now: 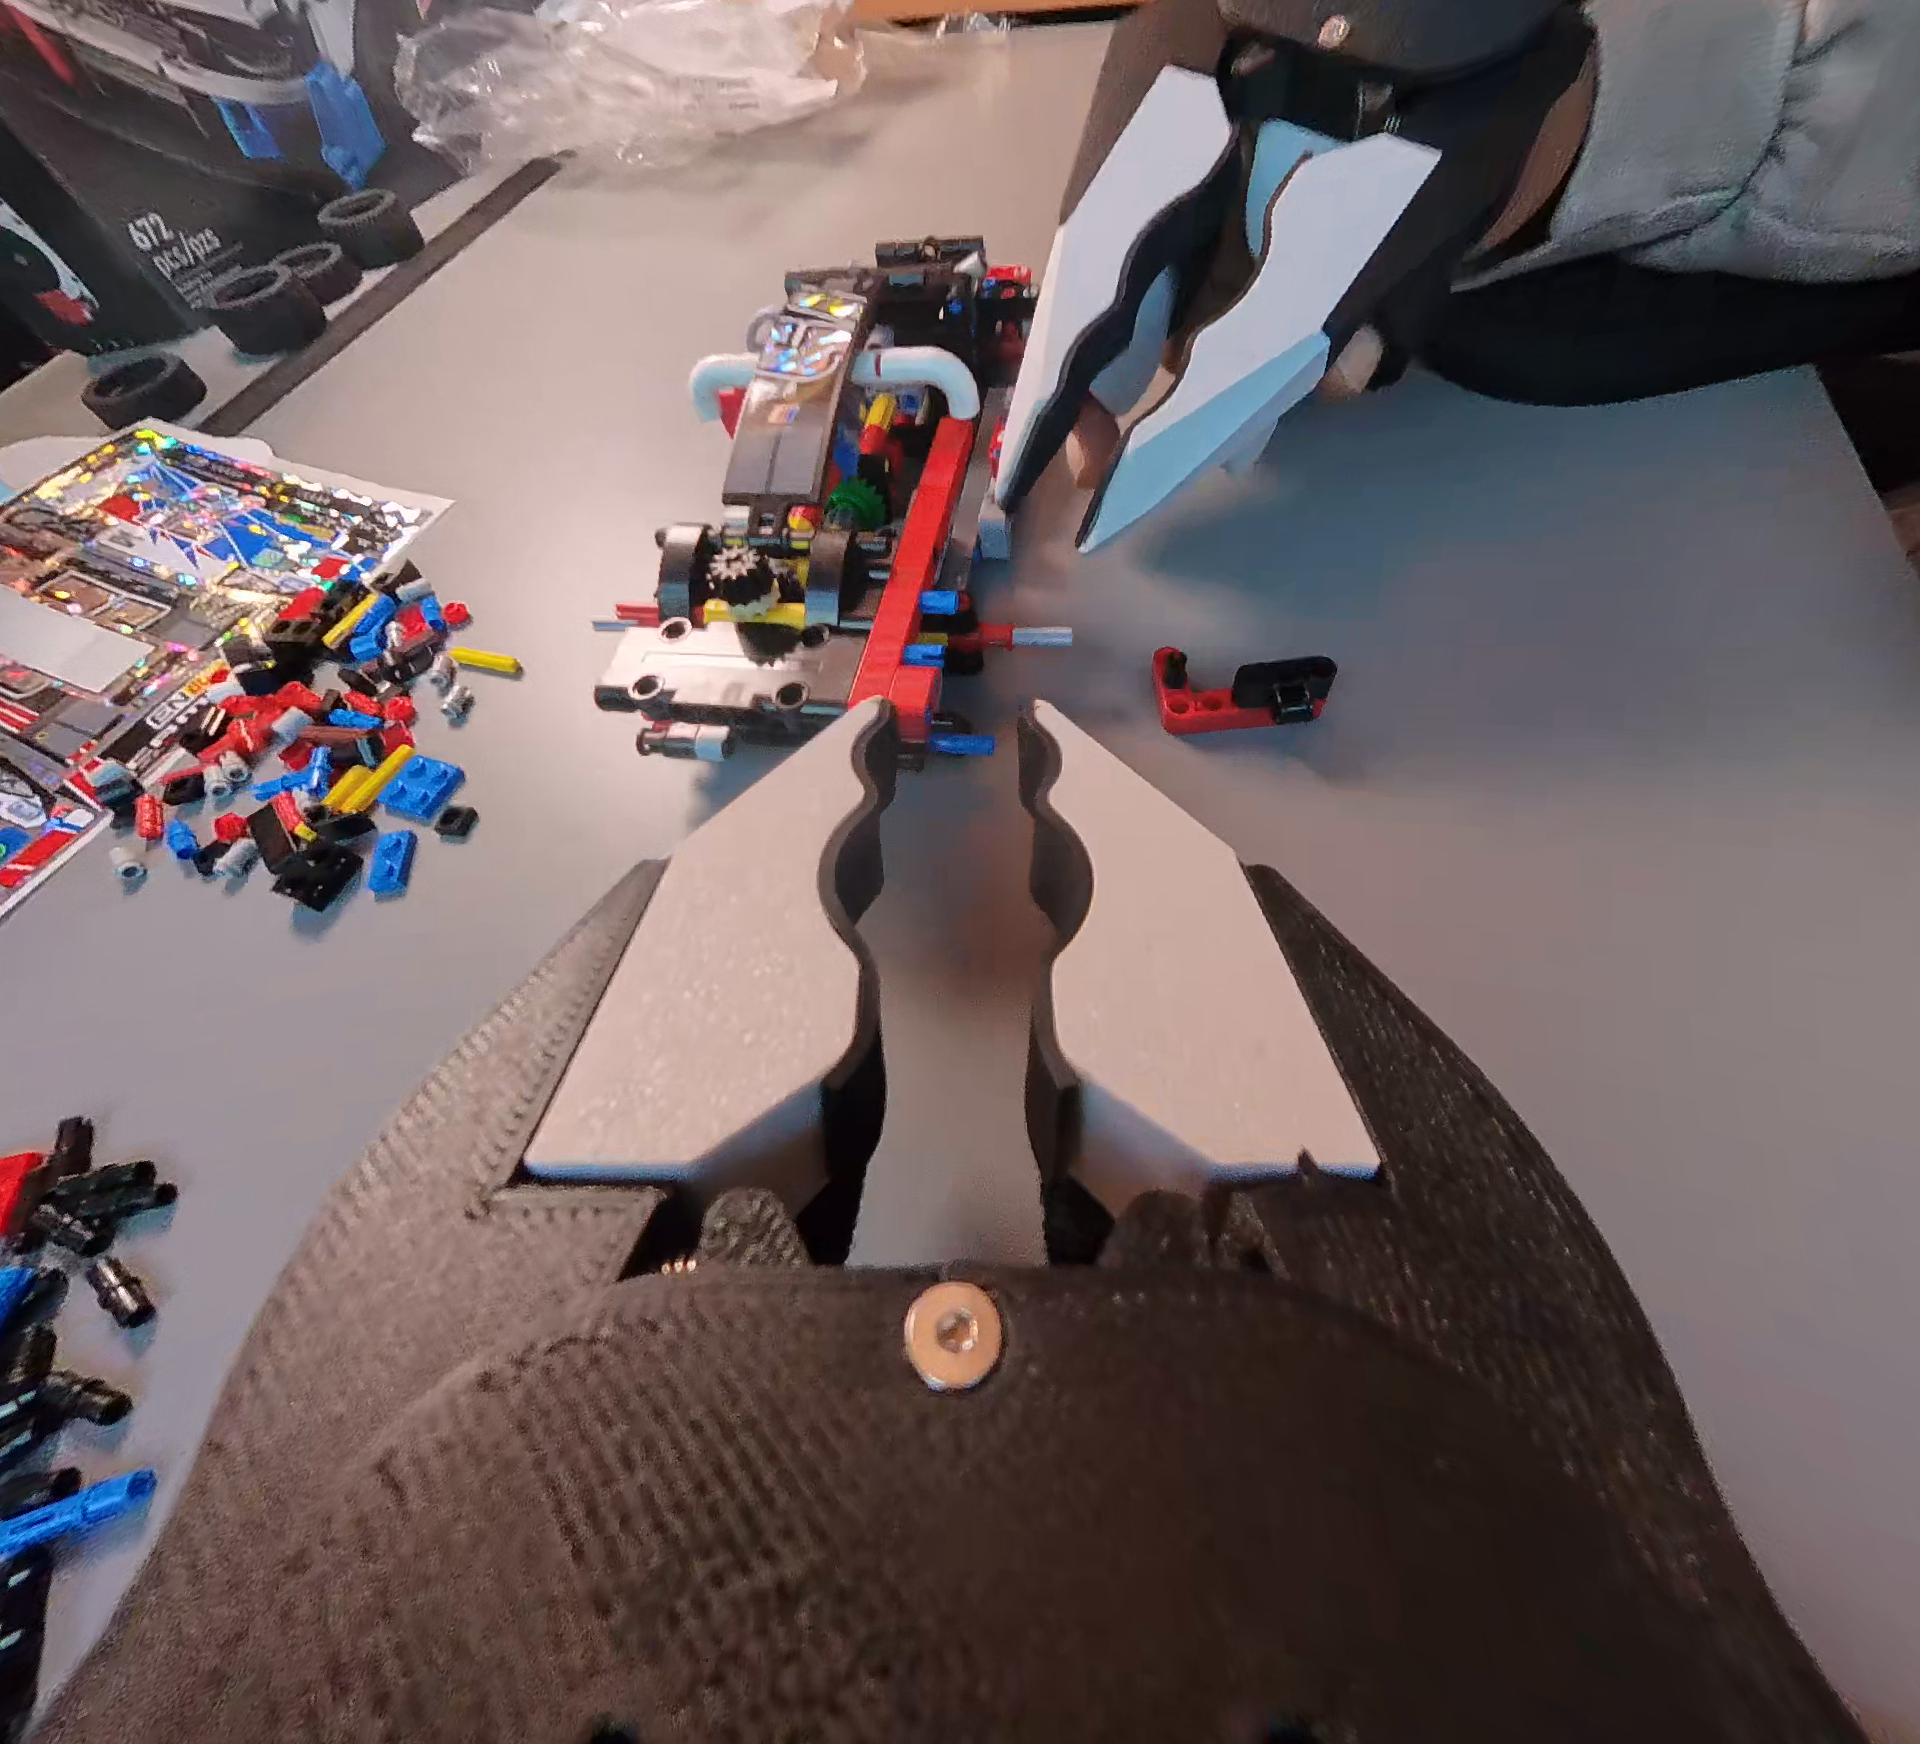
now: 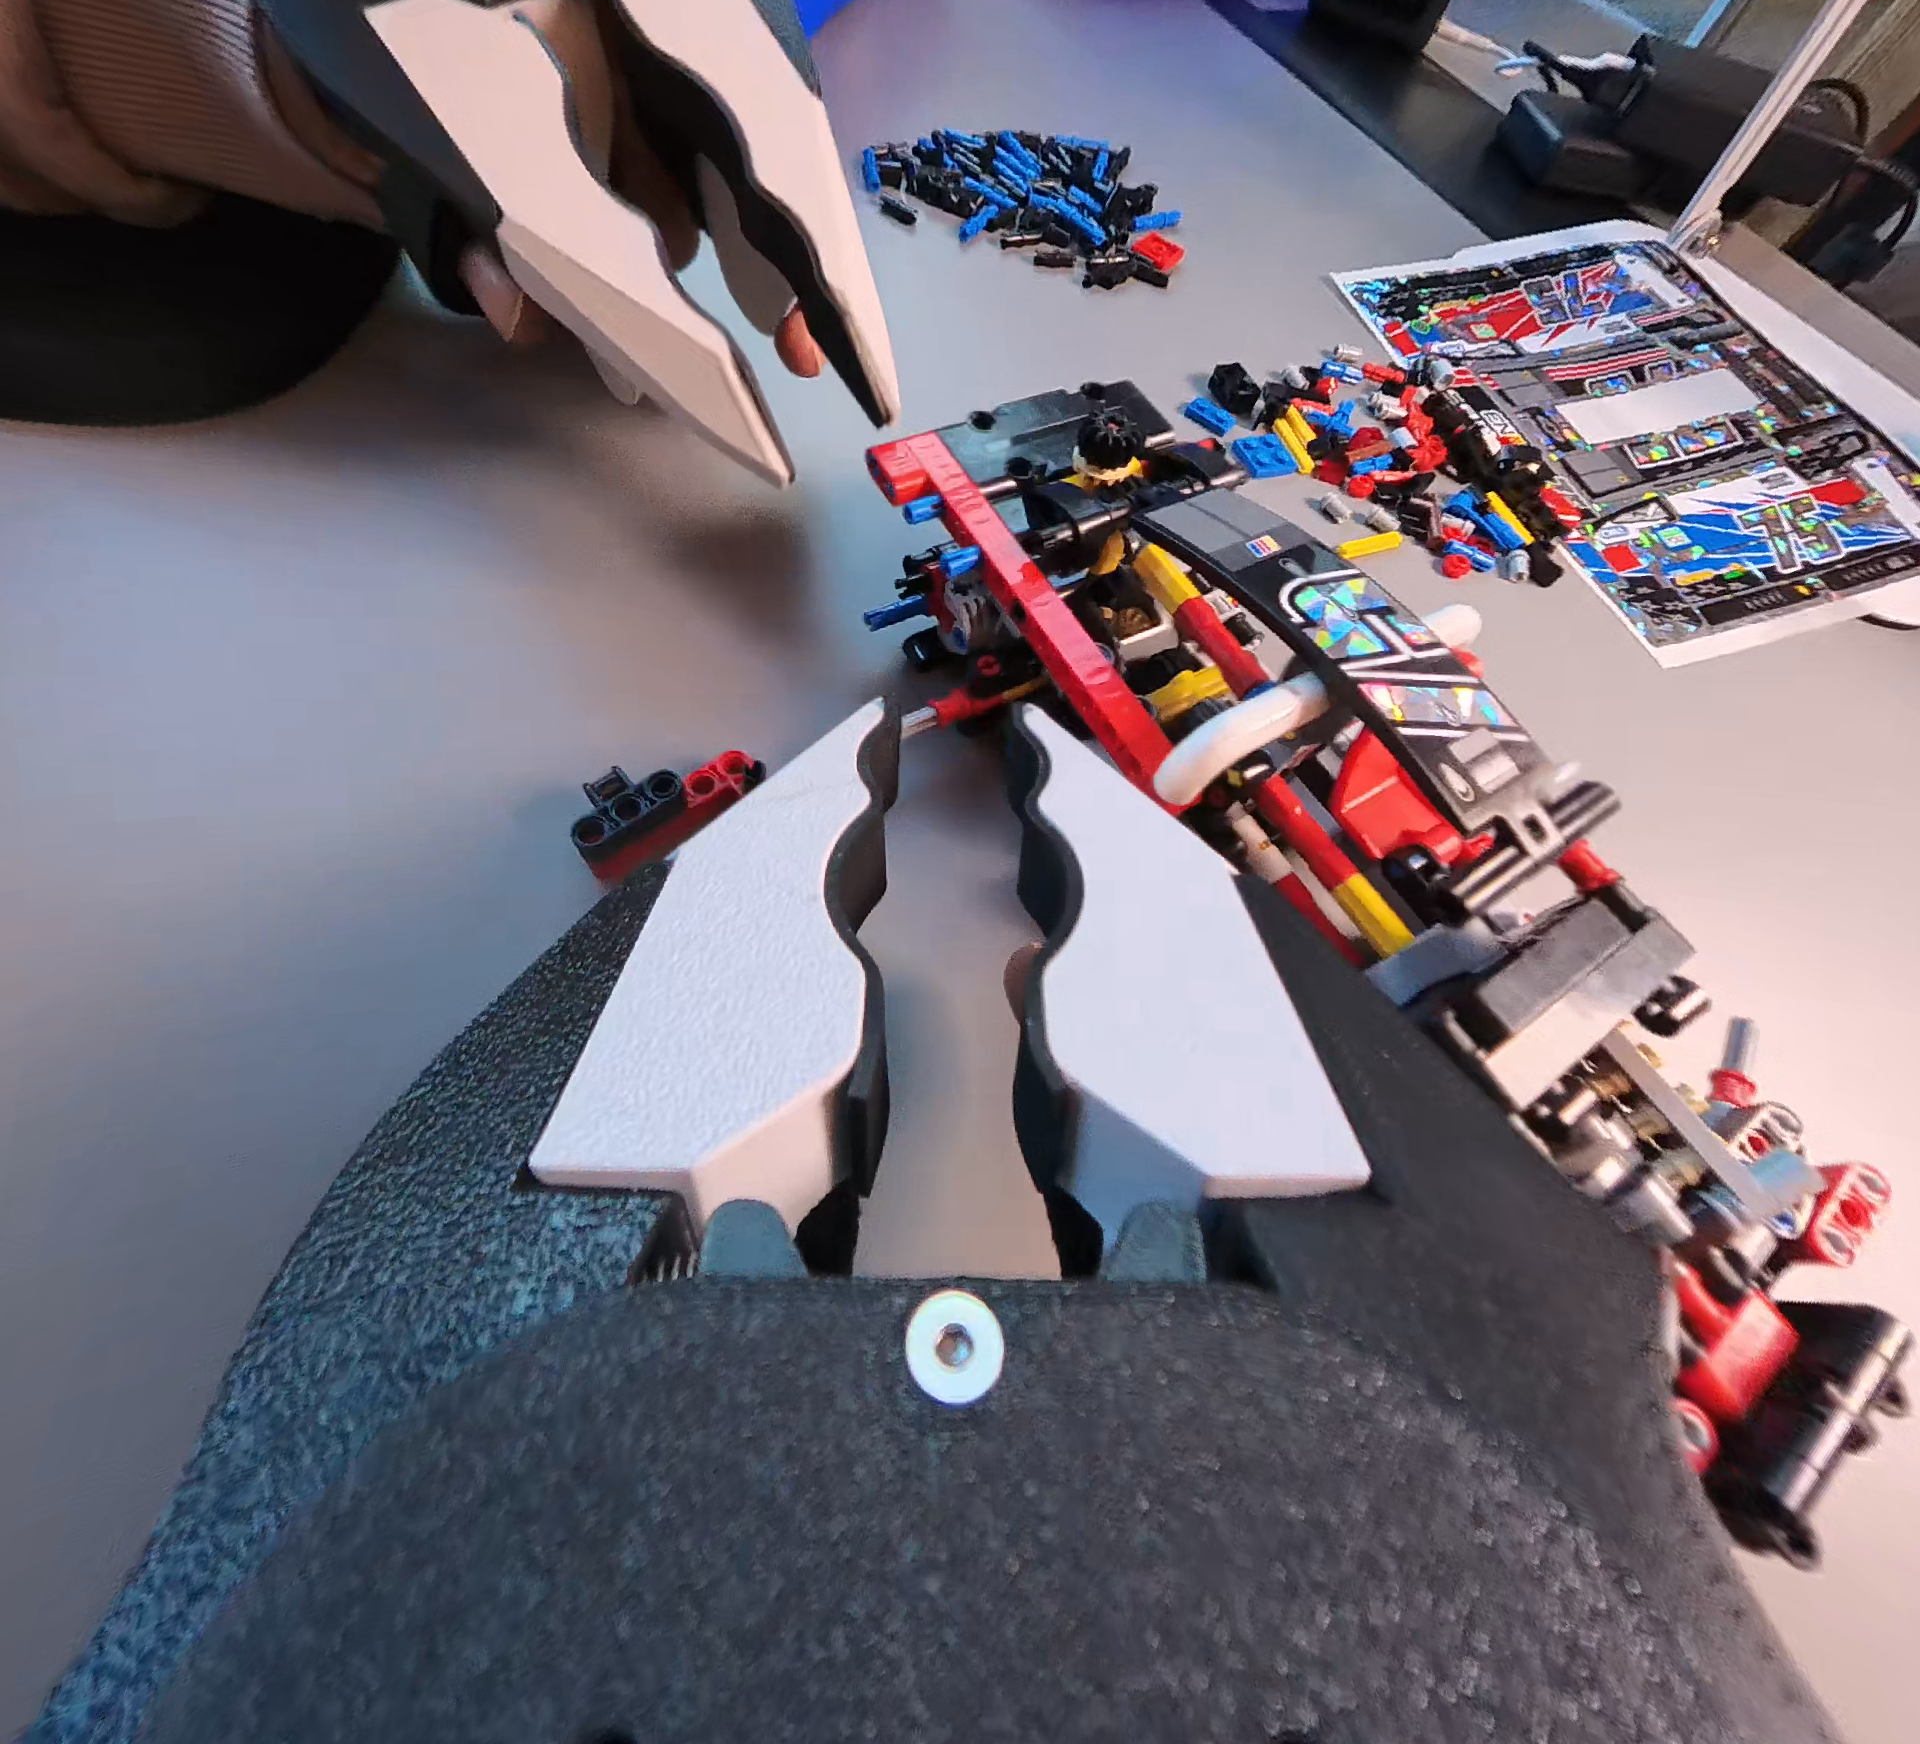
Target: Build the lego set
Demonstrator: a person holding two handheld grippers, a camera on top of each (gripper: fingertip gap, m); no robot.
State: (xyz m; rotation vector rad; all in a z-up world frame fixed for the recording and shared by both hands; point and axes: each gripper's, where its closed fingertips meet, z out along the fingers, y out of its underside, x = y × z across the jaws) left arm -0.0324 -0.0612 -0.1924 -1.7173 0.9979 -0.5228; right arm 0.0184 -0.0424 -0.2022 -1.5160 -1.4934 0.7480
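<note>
Left gripper [image 1: 951,723], lower centre of frame, stands narrowly parted and empty just before the near end of the lego chassis [image 1: 831,531] at frame centre on the grey worktop [image 1: 1455,863]. Right gripper [image 2: 951,723] is likewise narrowly parted and empty beside the chassis. A small red-and-black assembly [image 1: 1242,686] lies right of centre; loose parts pile [image 1: 312,718] lies at left.

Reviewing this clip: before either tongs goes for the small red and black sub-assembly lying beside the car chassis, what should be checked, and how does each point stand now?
1. Left tongs empty, jaws apart: ok.
2. Right tongs empty, jaws apart: ok.
3. Red and black sub-assembly lies free on the table, touching nothing: ok.
4. Chassis flat on the table, ungripped: ok.
5. Free path to the sub-assembly: ok in the left wrist view; the right finger partly hides it in the right wrist view.
6. Which chassis spot receives it: cannot tell.
</note>
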